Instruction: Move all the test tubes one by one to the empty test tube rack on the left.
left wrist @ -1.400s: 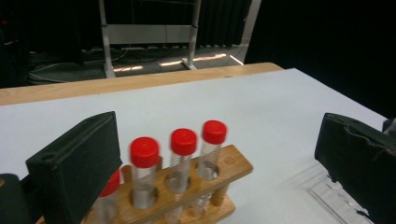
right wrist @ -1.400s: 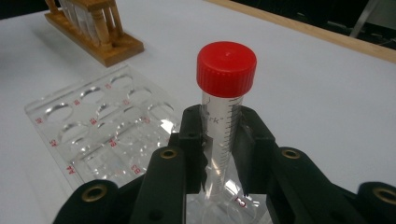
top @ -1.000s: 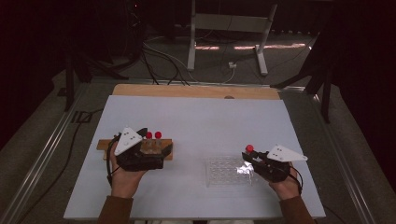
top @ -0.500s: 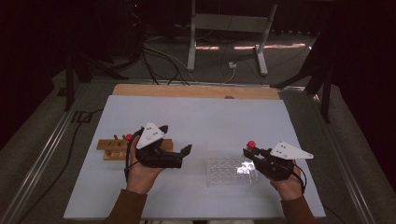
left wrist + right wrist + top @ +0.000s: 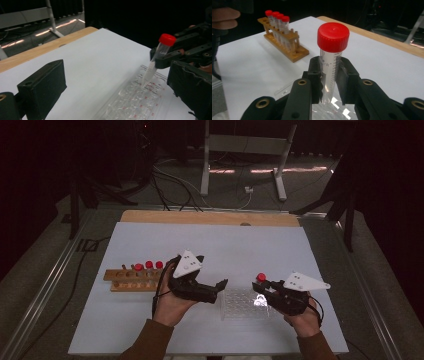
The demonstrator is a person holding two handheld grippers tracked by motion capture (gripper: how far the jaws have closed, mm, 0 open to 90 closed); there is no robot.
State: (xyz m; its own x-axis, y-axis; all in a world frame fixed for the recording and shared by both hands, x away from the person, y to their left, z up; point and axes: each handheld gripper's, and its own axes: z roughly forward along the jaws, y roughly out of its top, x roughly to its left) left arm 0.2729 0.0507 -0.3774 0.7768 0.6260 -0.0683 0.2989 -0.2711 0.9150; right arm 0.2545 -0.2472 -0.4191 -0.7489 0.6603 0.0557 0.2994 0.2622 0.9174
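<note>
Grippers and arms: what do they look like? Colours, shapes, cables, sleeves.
Both are black handheld units. The left tool and right tool each carry a pale grey three-cornered plate on top and a black cable trailing by the wrist. Jaws are blocky black pads on linkage arms with brass-coloured pivot fittings. The person wears brown sleeves.

red-capped clear tube (image 5: 331,65), brown wooden rack (image 5: 287,42)

Metal stand (image 5: 245,150), floor cables (image 5: 170,177)

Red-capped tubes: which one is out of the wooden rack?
The tube clamped in the right gripper, above the clear tray; the others stand in the wooden rack.
</note>
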